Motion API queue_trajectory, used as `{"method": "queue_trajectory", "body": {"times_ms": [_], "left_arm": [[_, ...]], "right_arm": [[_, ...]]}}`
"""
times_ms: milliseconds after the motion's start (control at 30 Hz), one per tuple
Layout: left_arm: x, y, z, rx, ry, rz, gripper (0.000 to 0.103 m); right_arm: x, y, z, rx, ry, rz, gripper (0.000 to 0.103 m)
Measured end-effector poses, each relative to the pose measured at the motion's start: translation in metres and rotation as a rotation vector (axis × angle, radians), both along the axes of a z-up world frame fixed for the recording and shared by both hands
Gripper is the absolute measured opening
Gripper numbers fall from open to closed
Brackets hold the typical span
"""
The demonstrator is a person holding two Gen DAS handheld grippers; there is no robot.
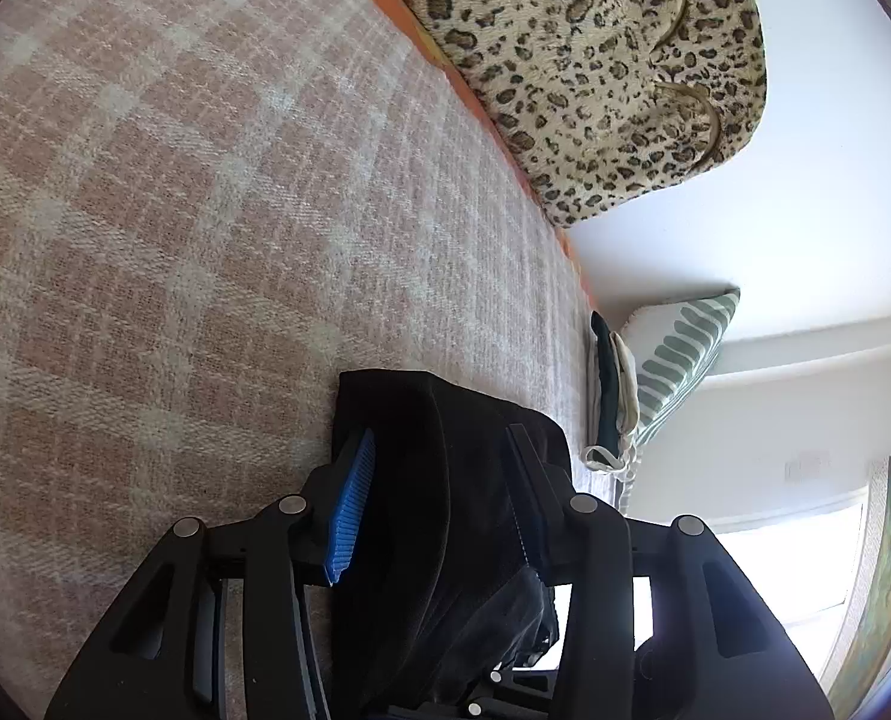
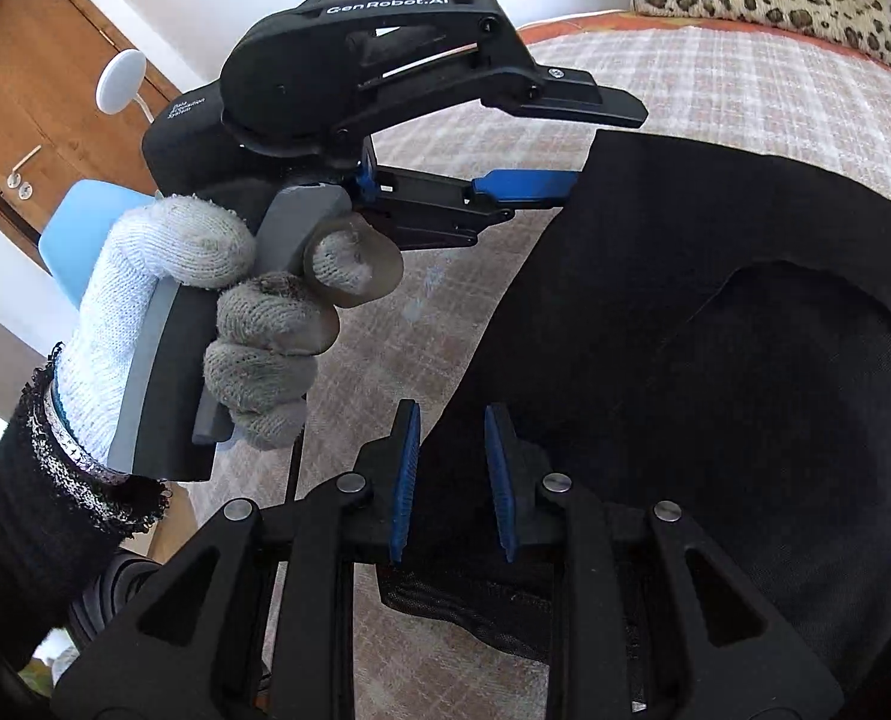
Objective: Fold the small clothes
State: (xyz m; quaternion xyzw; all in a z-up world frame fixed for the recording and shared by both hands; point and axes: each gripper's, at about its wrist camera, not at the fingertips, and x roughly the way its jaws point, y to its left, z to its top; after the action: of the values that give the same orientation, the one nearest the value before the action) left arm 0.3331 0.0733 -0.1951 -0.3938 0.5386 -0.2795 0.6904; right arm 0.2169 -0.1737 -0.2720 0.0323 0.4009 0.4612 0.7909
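Black garment [image 2: 715, 330] lies on the bed's plaid blanket [image 1: 175, 180], one part lifted between the two tools.

Left hand-held gripper [image 1: 439, 492]: jaws stand wide apart, black cloth draped through the gap. Blue pad [image 1: 352, 504] shows bare on one side, so the cloth looks loosely cradled rather than pinched. From the right wrist view the left tool's blue finger sits at the garment's edge; true contact cannot be told.

Right hand-held gripper [image 2: 448, 480]: jaws partly parted, a narrow gap, garment edge lying between the pads. Whether the pads actually bite the fabric I cannot tell.

Risks, as judged:
- Left side slips out on any lift or pull, because the jaws are not closed on it. The fold would collapse unevenly.
- Right side grabs a single layer only; the mesh lining [image 2: 475, 606] visible near its base could separate from the outer layer.
- Dark cloth hides creases, so a skewed fold may go unnoticed.
- Folded pile [image 1: 610, 396] by the striped pillow [image 1: 679, 354] is well apart; no clash likely.
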Motion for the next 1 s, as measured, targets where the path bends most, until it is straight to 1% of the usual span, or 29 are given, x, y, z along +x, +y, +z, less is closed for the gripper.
{"method": "queue_trajectory", "body": {"times_ms": [67,167,300,333,433,500,633,700,733,767,800,833,900,933,1000], "left_arm": [[0.005,0.0,-0.002,-0.027,0.012,0.017,0.042],[0.012,0.003,0.003,0.002,-0.021,0.054,0.042],[0.017,0.006,0.004,-0.014,-0.031,0.077,0.042],[0.018,0.006,0.003,-0.002,-0.035,0.079,0.042],[0.019,0.007,0.005,0.065,-0.06,0.093,0.042],[0.017,0.012,0.009,0.086,-0.069,0.098,0.042],[0.006,0.024,0.022,0.093,-0.102,0.118,0.042],[-0.002,0.027,0.028,0.107,-0.121,0.106,0.046],[-0.006,0.028,0.03,0.115,-0.126,0.098,0.05],[-0.01,0.029,0.031,0.121,-0.13,0.092,0.05],[-0.013,0.029,0.032,0.123,-0.131,0.088,0.05],[-0.017,0.029,0.033,0.12,-0.129,0.081,0.05],[-0.022,0.028,0.034,0.12,-0.13,0.067,0.05],[-0.025,0.028,0.035,0.116,-0.13,0.061,0.05],[-0.028,0.026,0.035,0.104,-0.125,0.046,0.051]], "right_arm": [[-0.003,0.002,-0.001,-0.011,-0.015,0.012,0.024],[-0.005,0.002,-0.003,-0.011,-0.013,0.024,0.024],[-0.007,0.003,-0.006,-0.011,-0.014,0.031,0.024],[-0.008,0.003,-0.006,-0.012,-0.016,0.033,0.024],[-0.013,0.004,-0.004,-0.01,0.002,0.035,0.024],[-0.014,-0.002,0.0,0.008,0.024,0.042,0.024],[-0.016,-0.035,0.022,0.06,0.004,0.023,0.024],[-0.015,-0.059,0.032,0.113,0.016,-0.002,0.024],[-0.012,-0.073,0.038,0.138,0.021,-0.017,0.024],[-0.01,-0.086,0.041,0.151,0.022,-0.037,0.025],[-0.008,-0.099,0.045,0.154,0.014,-0.065,0.031],[-0.003,-0.115,0.049,0.148,0.0,-0.104,0.04],[0.002,-0.14,0.052,0.132,-0.021,-0.168,0.047],[0.008,-0.152,0.054,0.125,-0.014,-0.19,0.047],[0.016,-0.174,0.049,0.124,0.023,-0.235,0.048]]}}
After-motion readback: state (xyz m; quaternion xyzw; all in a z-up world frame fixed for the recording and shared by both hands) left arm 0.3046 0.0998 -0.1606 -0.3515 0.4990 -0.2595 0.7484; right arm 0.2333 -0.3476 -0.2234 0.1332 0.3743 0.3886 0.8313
